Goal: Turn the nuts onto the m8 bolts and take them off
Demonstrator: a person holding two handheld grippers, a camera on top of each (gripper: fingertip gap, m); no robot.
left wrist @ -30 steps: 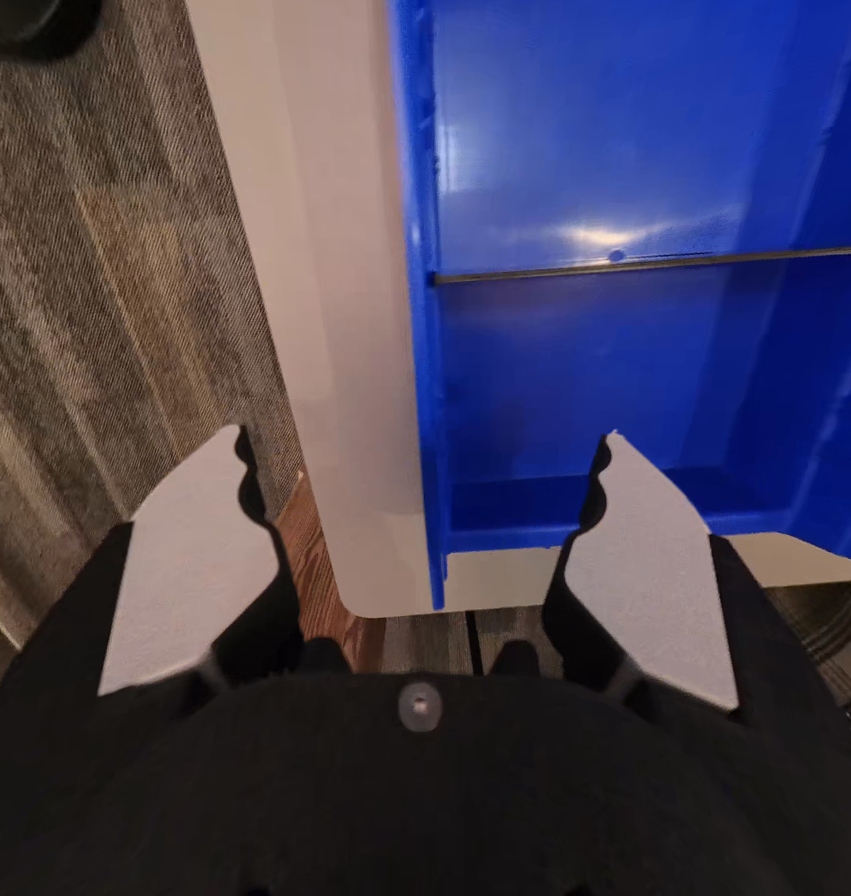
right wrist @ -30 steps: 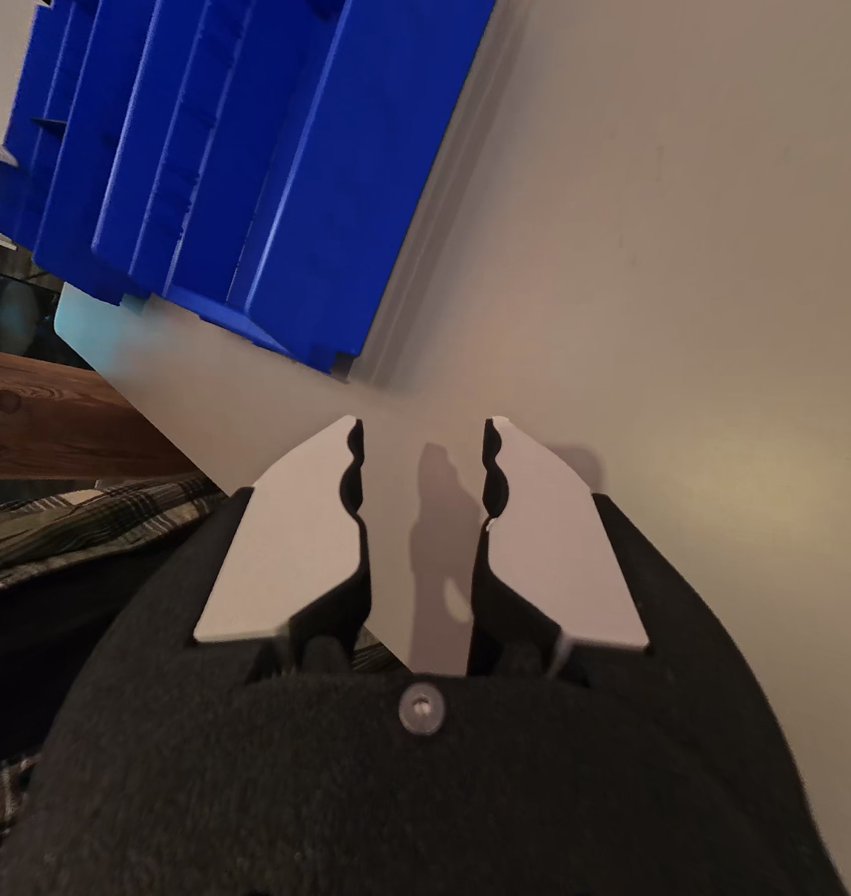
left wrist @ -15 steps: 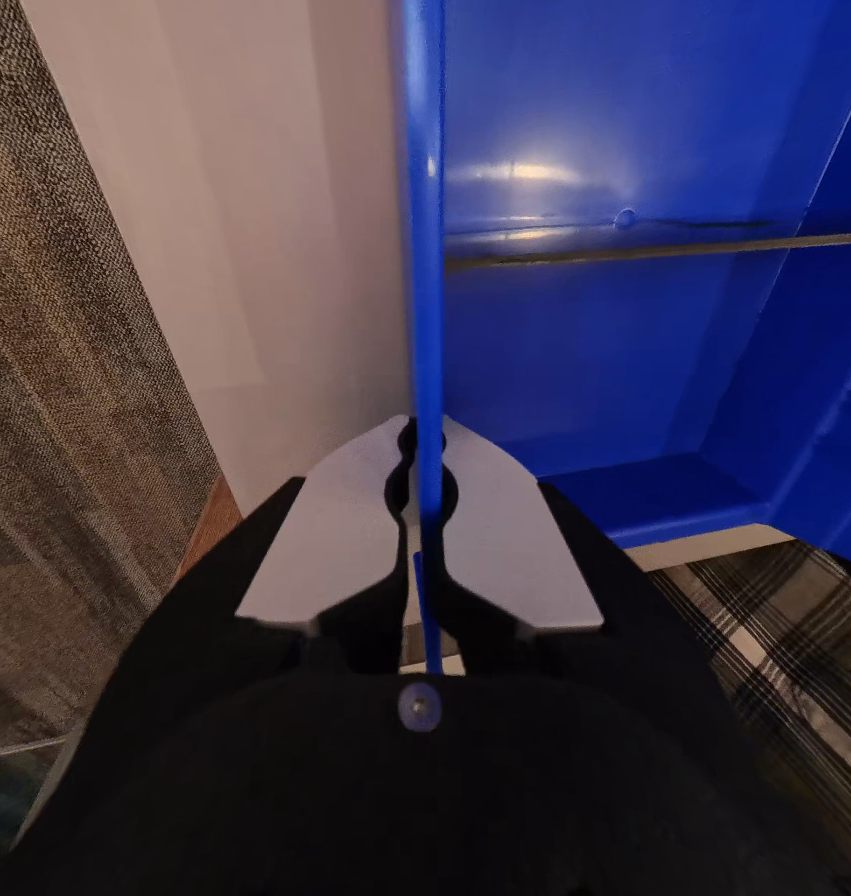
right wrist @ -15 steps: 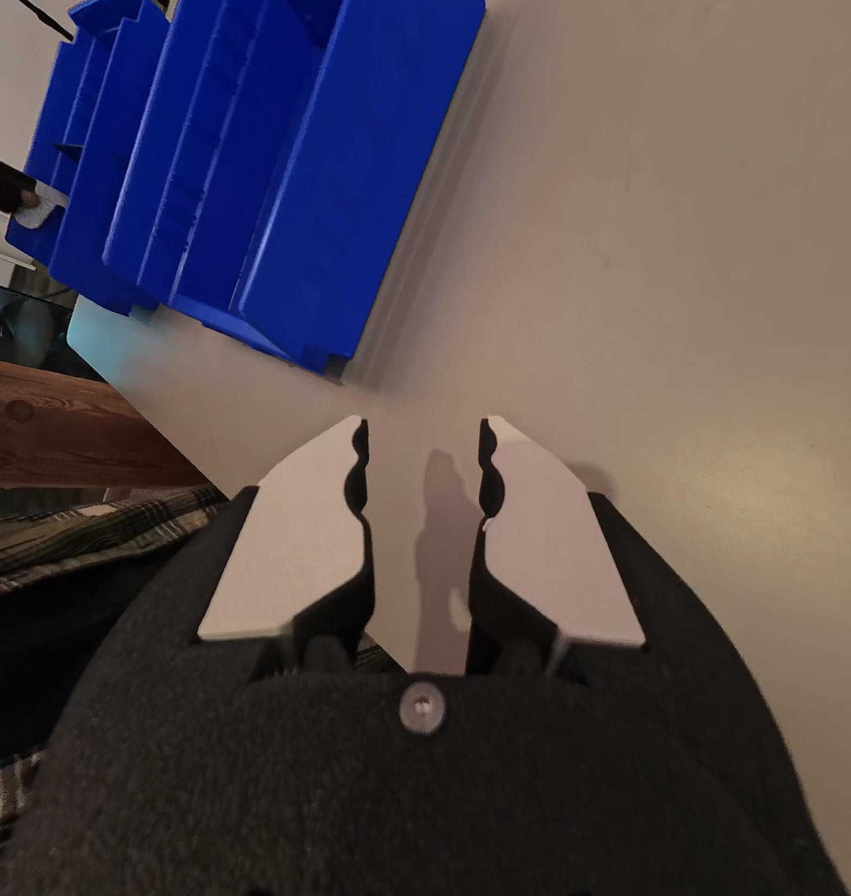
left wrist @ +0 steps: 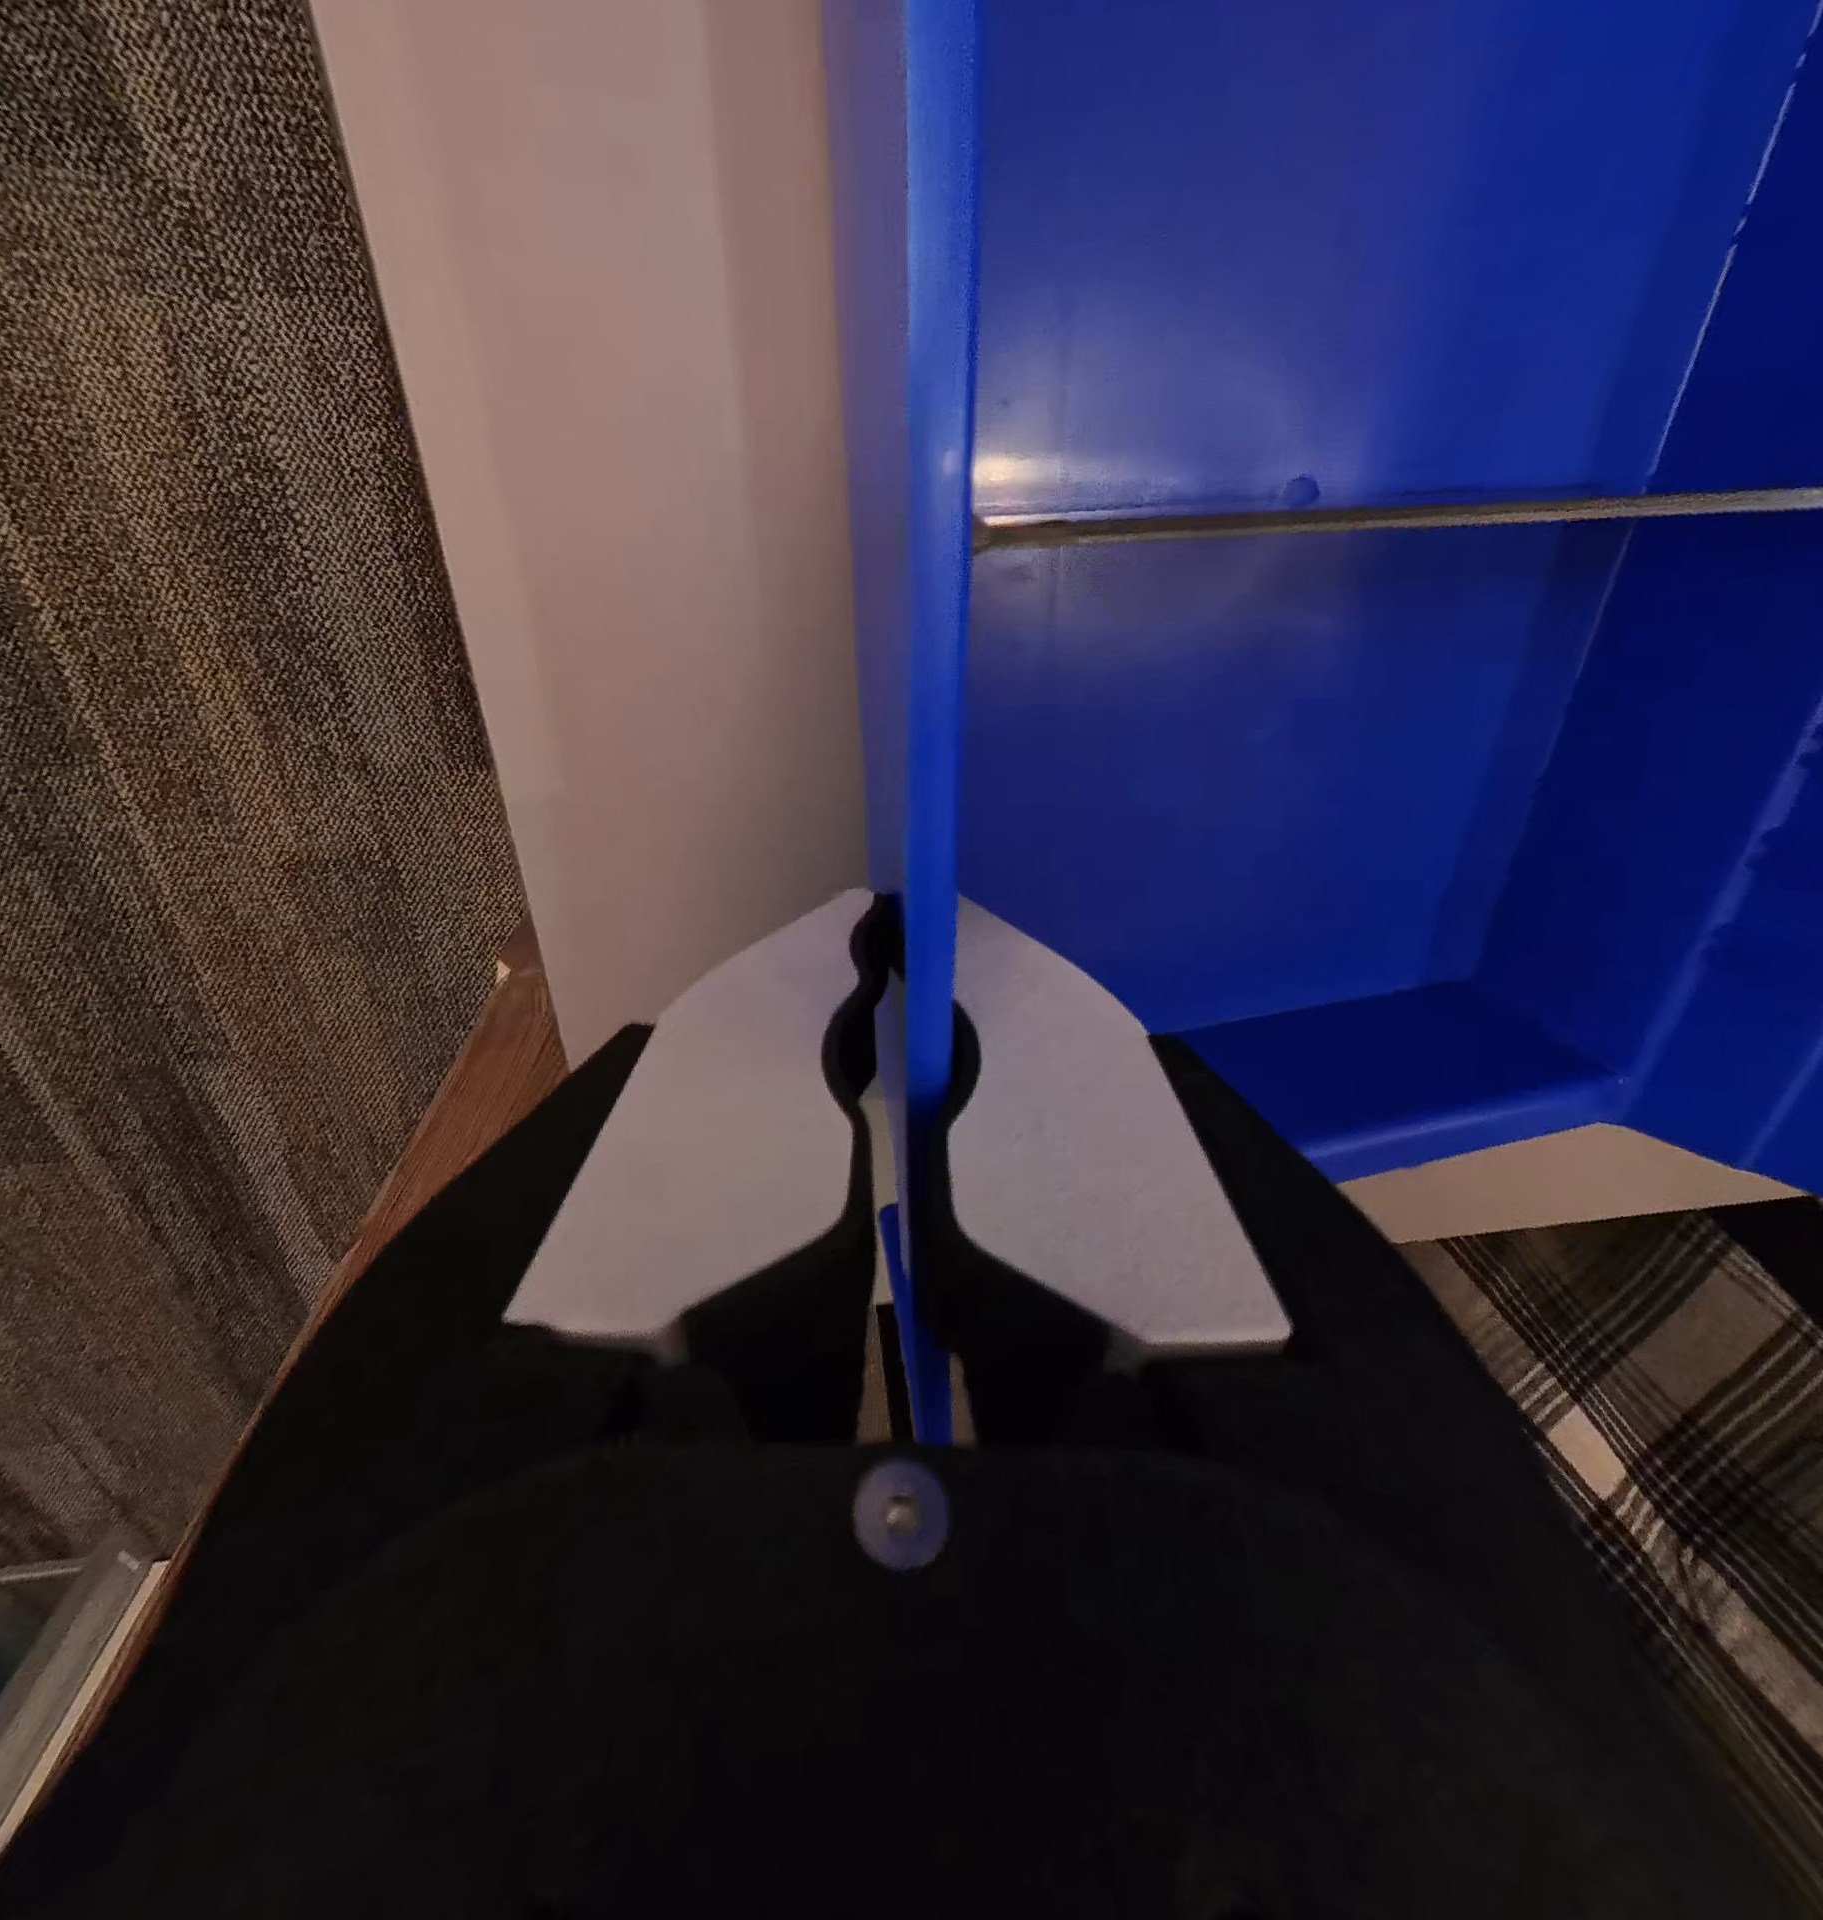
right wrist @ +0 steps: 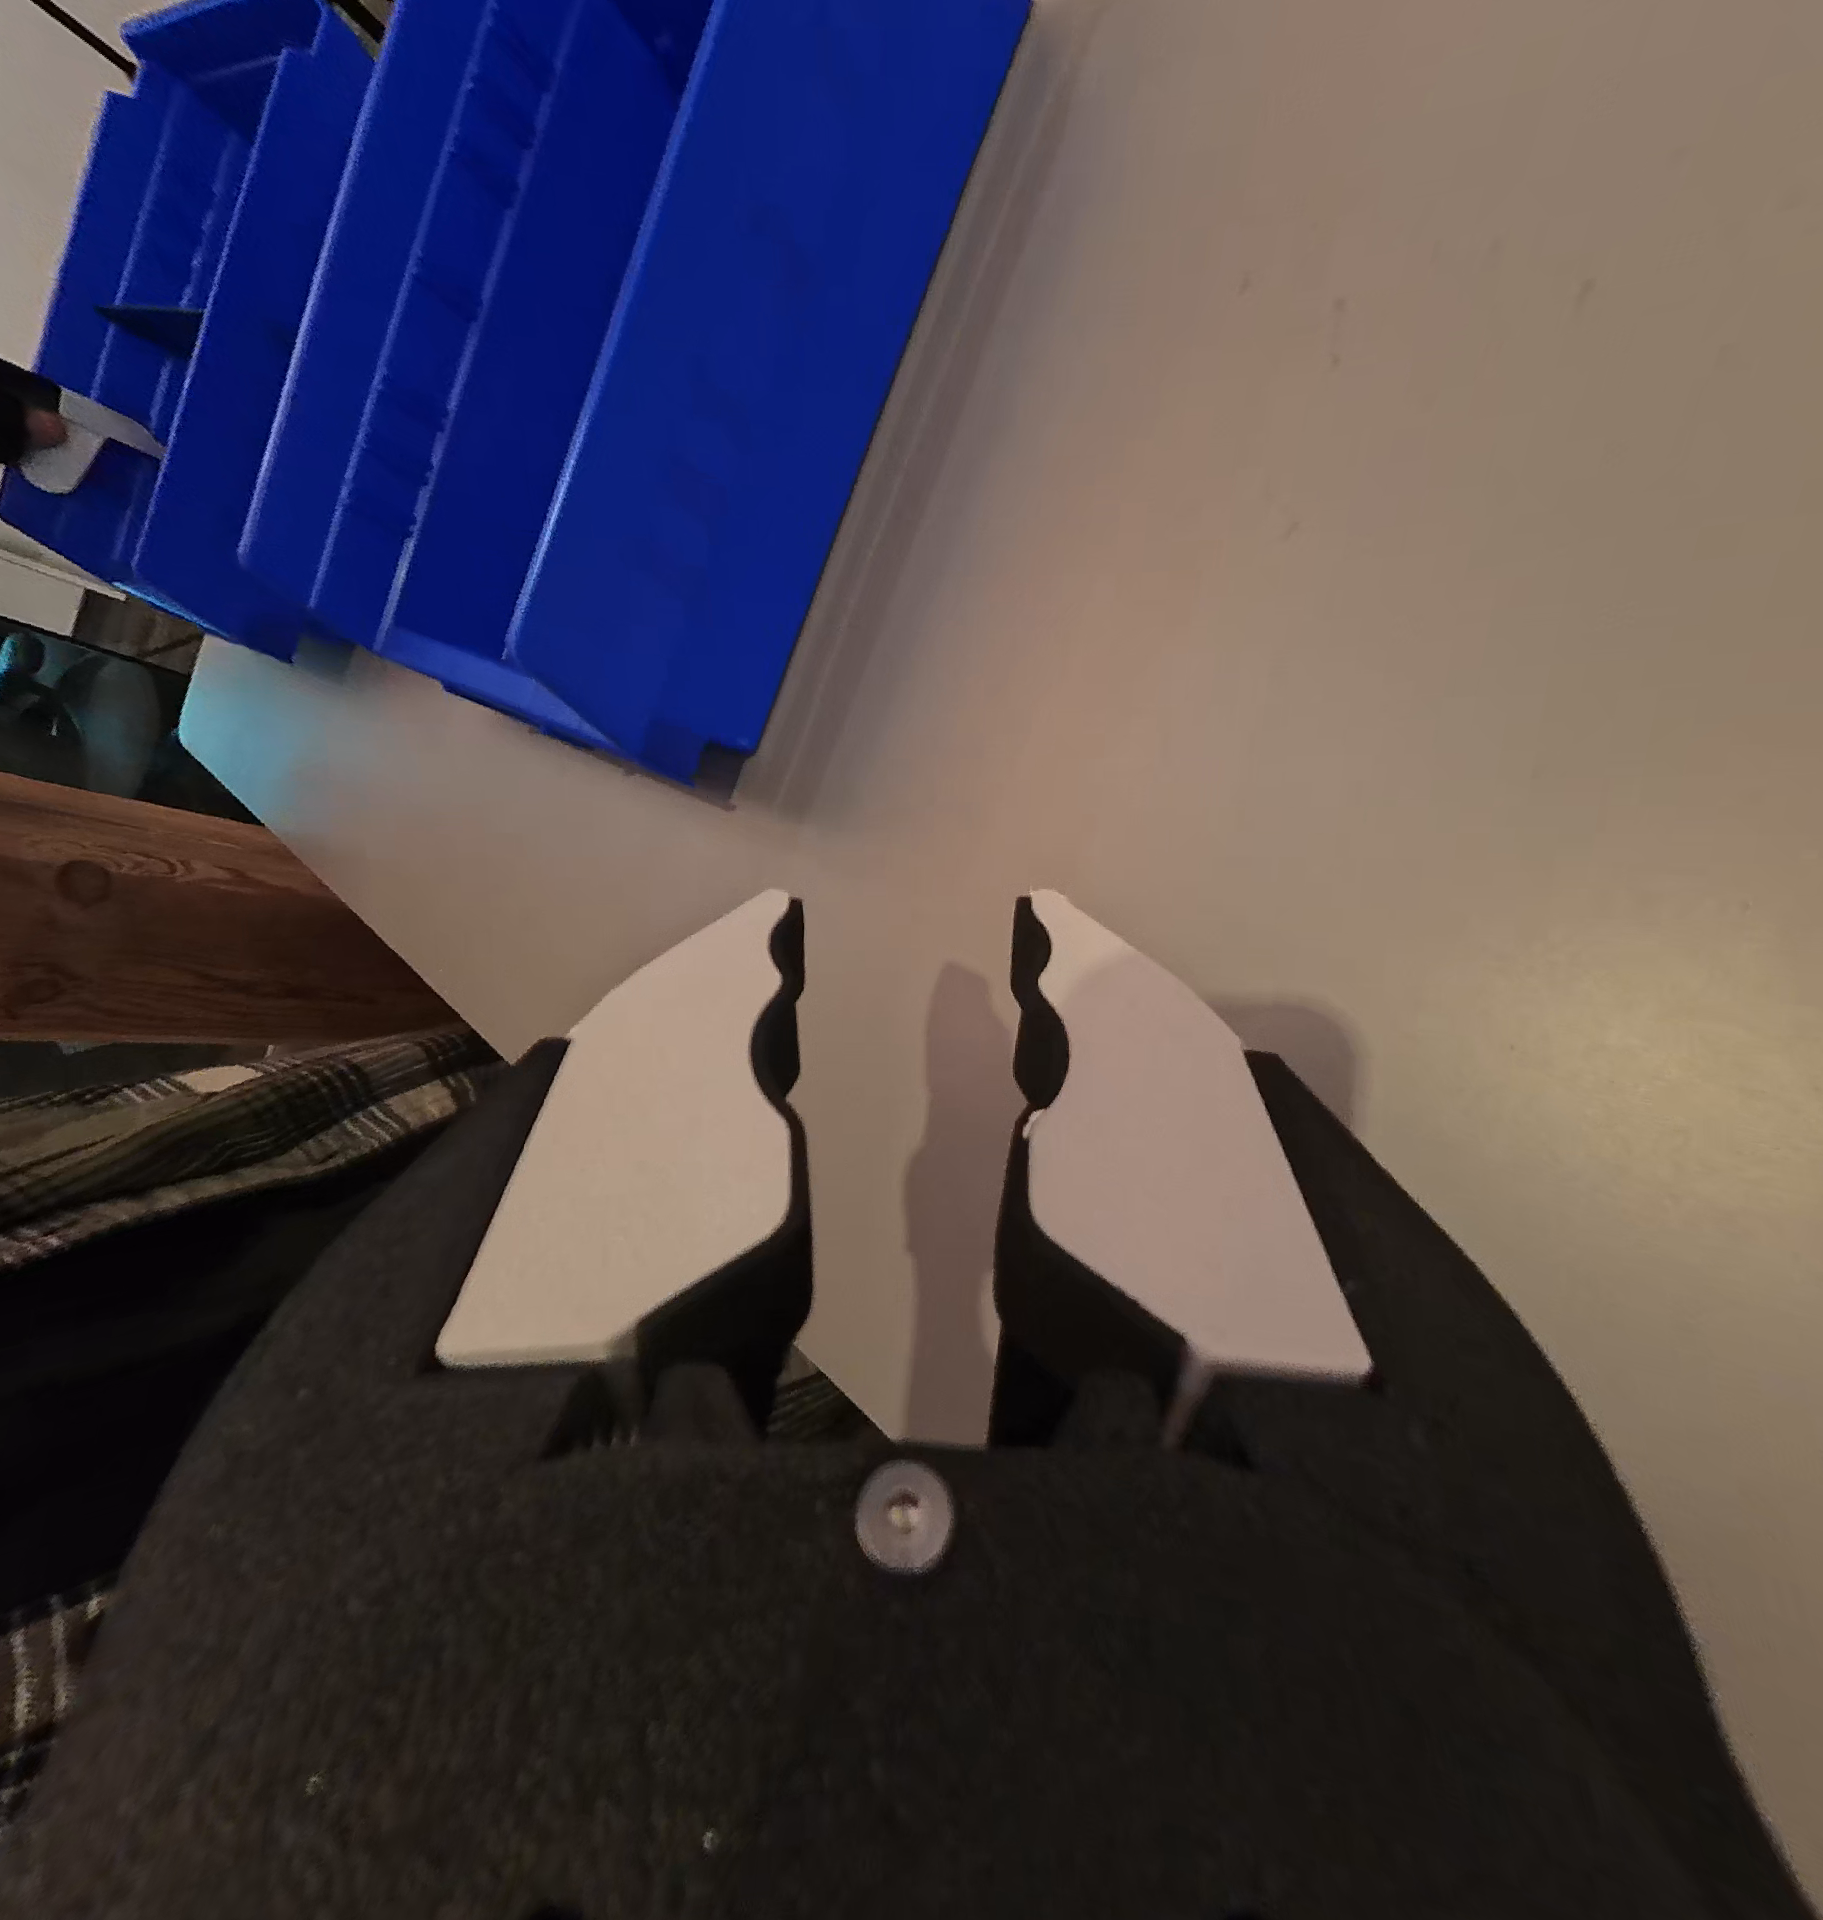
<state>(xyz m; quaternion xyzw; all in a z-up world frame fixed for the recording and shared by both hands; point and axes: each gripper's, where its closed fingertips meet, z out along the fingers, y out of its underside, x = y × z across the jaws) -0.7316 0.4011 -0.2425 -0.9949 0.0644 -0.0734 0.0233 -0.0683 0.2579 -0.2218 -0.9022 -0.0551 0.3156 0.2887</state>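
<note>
My left gripper (left wrist: 912, 925) is shut on the thin left side wall (left wrist: 933, 623) of a blue plastic bin (left wrist: 1354, 779); both pads press on the wall. The bin's inside looks empty, with a thin metal rod (left wrist: 1406, 511) across it. In the right wrist view a row of blue bins (right wrist: 574, 364) stands on the white table (right wrist: 1406, 623), and the left gripper (right wrist: 86, 447) shows small at the far left bin. My right gripper (right wrist: 909, 914) is open and empty, low over the bare table. No nuts or bolts show.
The table's near edge and rounded corner lie close to the left gripper (left wrist: 1509, 1195). A wooden bench (right wrist: 107, 914) and grey carpet (left wrist: 159, 727) lie beyond the table edge. Plaid cloth (left wrist: 1665, 1455) shows beside the grippers. The gap from one gripper's tips to the other's is roughly 70 centimeters.
My left gripper went from wide open to shut on the bin's left wall and has kept hold. My right gripper's jaws have narrowed a little; it stays empty over the table.
</note>
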